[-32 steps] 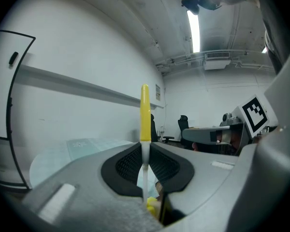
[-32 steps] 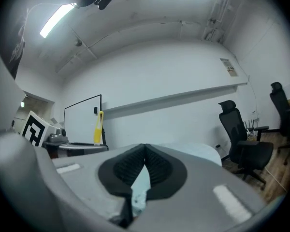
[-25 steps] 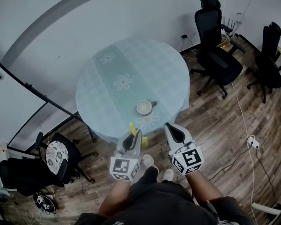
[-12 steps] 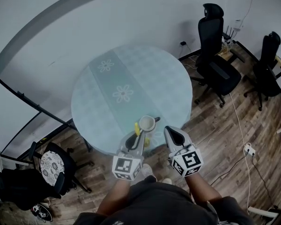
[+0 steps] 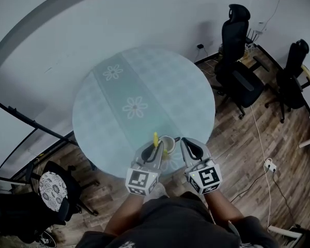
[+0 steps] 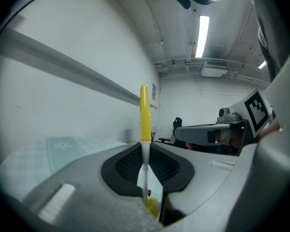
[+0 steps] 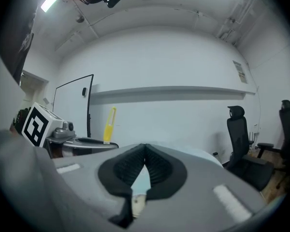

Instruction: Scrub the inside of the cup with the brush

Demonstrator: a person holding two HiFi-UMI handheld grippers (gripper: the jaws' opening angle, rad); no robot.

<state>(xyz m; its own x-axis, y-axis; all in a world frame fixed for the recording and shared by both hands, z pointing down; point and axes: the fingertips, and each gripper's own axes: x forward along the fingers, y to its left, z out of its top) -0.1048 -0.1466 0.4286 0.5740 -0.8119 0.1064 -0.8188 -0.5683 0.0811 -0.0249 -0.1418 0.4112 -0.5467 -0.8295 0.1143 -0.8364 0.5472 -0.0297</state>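
Observation:
A white cup (image 5: 168,144) with a dark handle stands near the front edge of the round table (image 5: 139,81). My left gripper (image 5: 155,150) is shut on the thin white stem of a yellow brush (image 6: 144,111), whose handle (image 5: 155,138) sticks up just left of the cup. In the left gripper view the cup is hidden. My right gripper (image 5: 189,143) hangs just right of the cup, jaws shut with nothing between them (image 7: 145,148). In the right gripper view the yellow brush (image 7: 109,124) and left gripper (image 7: 82,142) show at left.
A pale green flowered cloth covers the table. Two black office chairs (image 5: 236,61) (image 5: 294,71) stand at the right on the wood floor, another chair (image 5: 50,187) at lower left. A white power strip (image 5: 269,165) and cable lie on the floor at right.
The table and cup have come closer. Both grippers now flank the cup at the table's front edge, where earlier they hung short of the table. The brush stays held.

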